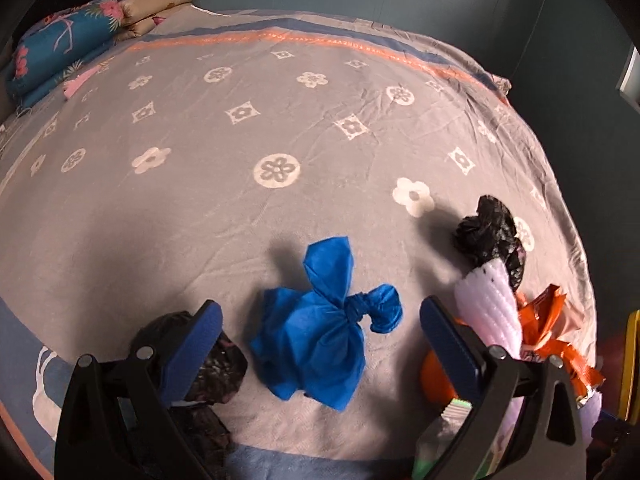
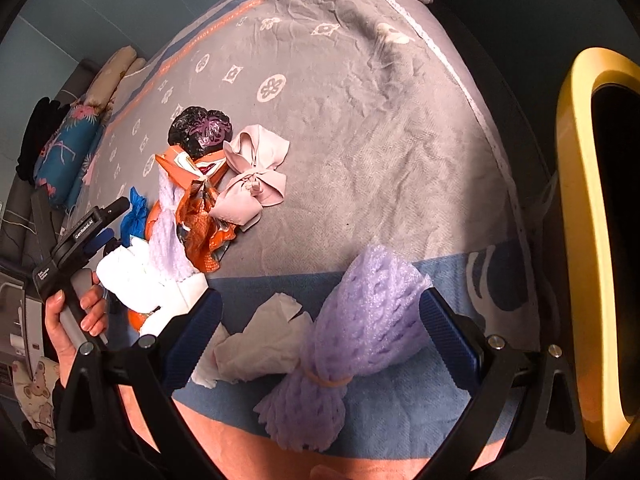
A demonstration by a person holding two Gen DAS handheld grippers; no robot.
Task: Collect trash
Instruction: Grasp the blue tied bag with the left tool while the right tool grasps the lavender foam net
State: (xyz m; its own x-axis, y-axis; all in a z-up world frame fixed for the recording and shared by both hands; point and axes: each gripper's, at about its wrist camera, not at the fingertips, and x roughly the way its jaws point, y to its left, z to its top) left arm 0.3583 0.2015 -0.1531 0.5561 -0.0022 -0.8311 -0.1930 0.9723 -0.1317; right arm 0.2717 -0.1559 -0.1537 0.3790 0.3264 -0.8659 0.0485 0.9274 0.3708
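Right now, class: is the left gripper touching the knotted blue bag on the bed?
Apart. In the left wrist view the blue bag lies between the open fingers of the left gripper, with grey bedsheet visible on both sides.

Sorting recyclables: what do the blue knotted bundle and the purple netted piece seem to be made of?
Blue knotted bundle: probably thin non-woven fabric or plastic; matte, creased, tied into a knot. Purple netted piece: looks like soft foam mesh; puffy open lattice, matte, cinched by a rubber band.

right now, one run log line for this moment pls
left gripper: open over blue bag | right gripper: open around purple foam net | yellow bin: at right | nothing held
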